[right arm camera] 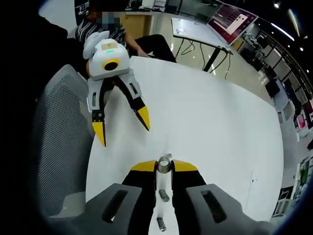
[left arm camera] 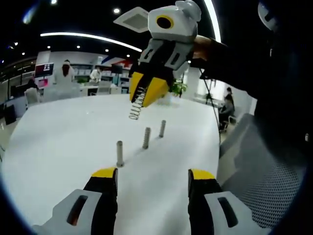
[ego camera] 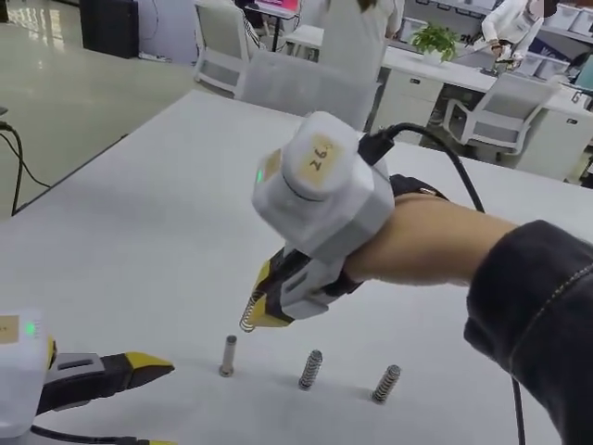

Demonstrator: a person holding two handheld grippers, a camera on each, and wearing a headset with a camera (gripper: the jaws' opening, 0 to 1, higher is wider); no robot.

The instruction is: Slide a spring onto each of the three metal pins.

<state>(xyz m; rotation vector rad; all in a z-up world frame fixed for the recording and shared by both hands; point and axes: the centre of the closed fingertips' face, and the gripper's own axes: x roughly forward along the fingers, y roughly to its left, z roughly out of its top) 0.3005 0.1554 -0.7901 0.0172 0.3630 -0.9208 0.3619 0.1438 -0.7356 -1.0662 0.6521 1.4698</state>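
White bench [ego camera: 139, 213], office bkgd. Spring [ego camera: 248, 313] pinched in R gripper [ego camera: 262, 311], axis near-vertical, slightly tilted, hung just above and a little R of bare upright pin [ego camera: 227, 355]. Next pin [ego camera: 310, 369] and end pin [ego camera: 386, 383] already sprung. L gripper [left arm camera: 152, 176] spread wide, empty, near bare pin.

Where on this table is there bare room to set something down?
The white table lies bare beyond the right gripper, to its far edge. Crowded at the near edge: one bare pin, two spring-covered pins in a row, the held spring above, the left gripper beside.
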